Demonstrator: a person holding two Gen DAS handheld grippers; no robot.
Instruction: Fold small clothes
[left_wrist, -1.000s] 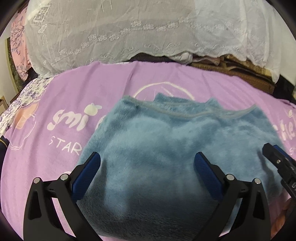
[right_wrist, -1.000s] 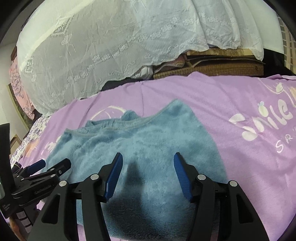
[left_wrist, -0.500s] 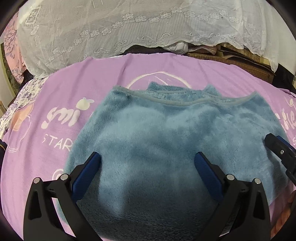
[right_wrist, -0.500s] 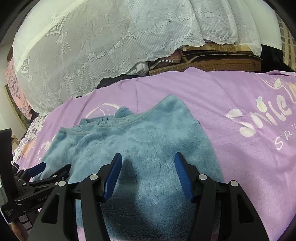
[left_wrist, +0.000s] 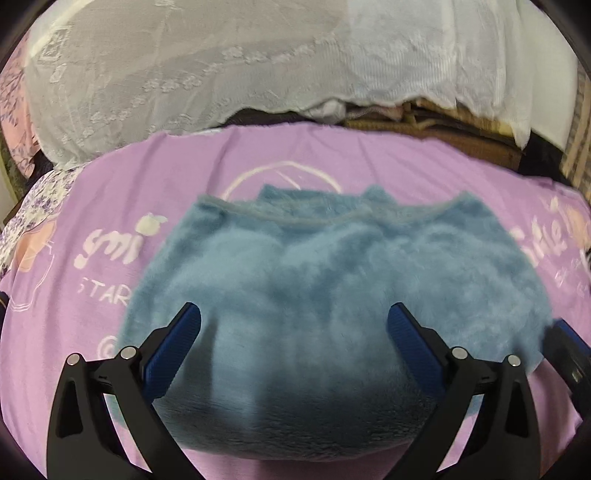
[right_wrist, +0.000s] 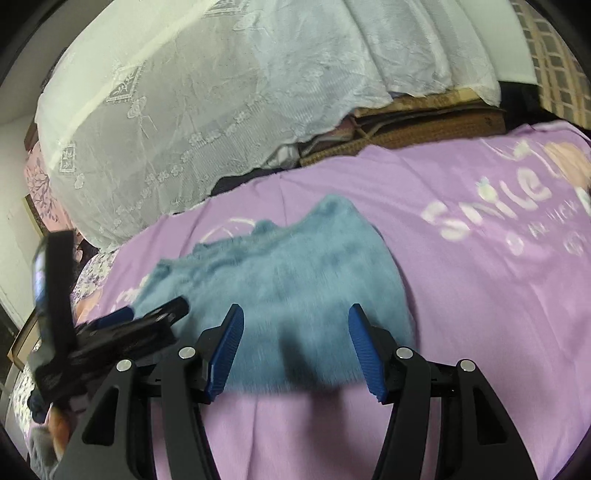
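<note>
A fluffy blue garment (left_wrist: 332, 295) lies folded on the purple sheet (left_wrist: 129, 206); it also shows in the right wrist view (right_wrist: 288, 273). My left gripper (left_wrist: 293, 325) is open and empty, held above the garment's near half. My right gripper (right_wrist: 293, 332) is open and empty, above the garment's near edge. The right gripper's tip shows at the right edge of the left wrist view (left_wrist: 569, 347). The left gripper appears at the left of the right wrist view (right_wrist: 122, 328), over the garment's left side.
A white lace cover (left_wrist: 221, 66) drapes over a pile at the far side of the bed, with brown woven mats (right_wrist: 424, 129) beneath it. The purple sheet carries white lettering (right_wrist: 491, 206). A floral fabric (left_wrist: 33, 199) lies at the left edge.
Both grippers have drawn back toward me and lifted, so the garment's near edge and the purple sheet before it now show. The garment lies still. Both stay open.
</note>
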